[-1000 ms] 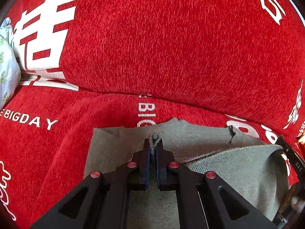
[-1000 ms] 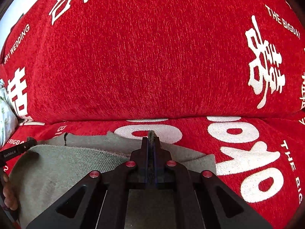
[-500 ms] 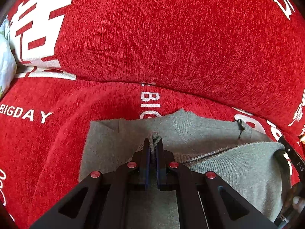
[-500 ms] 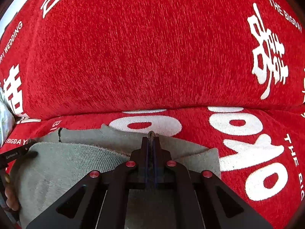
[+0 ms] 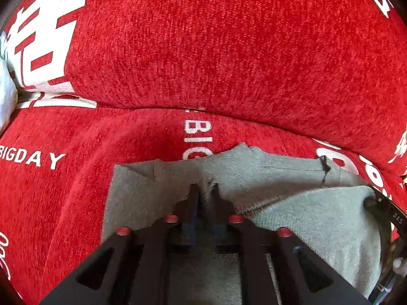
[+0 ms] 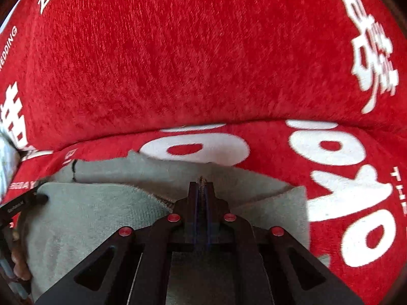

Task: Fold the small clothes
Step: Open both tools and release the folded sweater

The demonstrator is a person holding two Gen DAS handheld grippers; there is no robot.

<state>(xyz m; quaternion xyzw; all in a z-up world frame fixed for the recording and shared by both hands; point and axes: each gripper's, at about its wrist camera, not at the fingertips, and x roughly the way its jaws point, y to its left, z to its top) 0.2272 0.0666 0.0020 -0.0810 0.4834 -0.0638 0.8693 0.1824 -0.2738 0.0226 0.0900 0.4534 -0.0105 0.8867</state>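
Observation:
A small grey knit garment (image 5: 292, 178) lies on the red sofa seat, its near part folded over the far layer. My left gripper (image 5: 205, 190) is shut on a pinch of the grey fabric at the fold's left edge. My right gripper (image 6: 202, 186) is shut on the same garment (image 6: 89, 213) at the fold's right edge. Each gripper's tip shows at the side of the other's view: the right one in the left wrist view (image 5: 389, 211), the left one in the right wrist view (image 6: 23, 203). The fabric under both grippers is hidden.
The red sofa backrest (image 5: 216, 50) with white lettering rises just beyond the garment. The red seat cover (image 6: 343, 178) with large white letters extends right. A pale floral cushion (image 5: 6, 94) sits at the far left edge.
Both grippers have carried the held edge forward toward the backrest, so the folded layer covers more of the garment. Both stayed shut on the fabric.

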